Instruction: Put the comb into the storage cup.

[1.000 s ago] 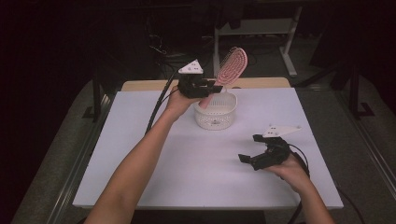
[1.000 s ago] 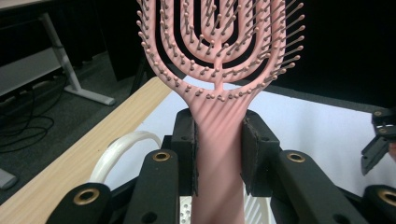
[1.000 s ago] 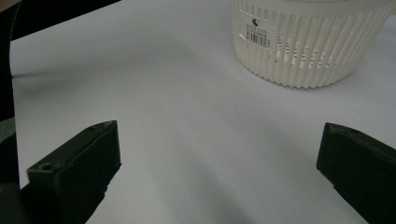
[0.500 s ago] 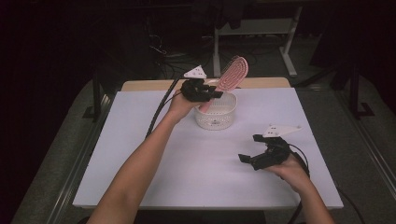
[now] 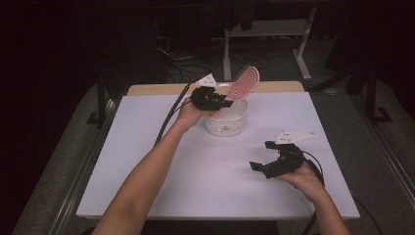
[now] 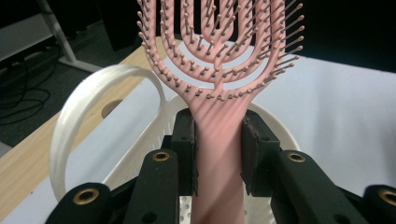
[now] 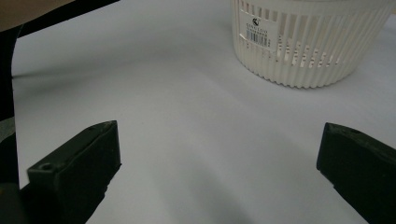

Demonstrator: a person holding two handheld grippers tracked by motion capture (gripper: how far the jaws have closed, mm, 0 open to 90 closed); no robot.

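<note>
Left tongs [image 6: 218, 154] clamped on pink vented hairbrush [image 6: 219, 70] with ball-tipped bristles, right tongs [image 7: 219, 177] wide apart, unladen.

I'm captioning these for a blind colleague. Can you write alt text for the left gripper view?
The left gripper clamps the handle of a pink hairbrush, bristled head pointing up and away, over a white slotted basket with a looped handle. The basket stands on a white table.

The white basket [image 5: 226, 119] is taken as the one obstacle standing on the table [image 5: 147, 161]. Its opening is blocked by the pink hairbrush [image 5: 243, 83] slanting above the rim and the left gripper [image 5: 221, 103] beside it. Open sheet is left in front of the basket and to both sides.
</note>
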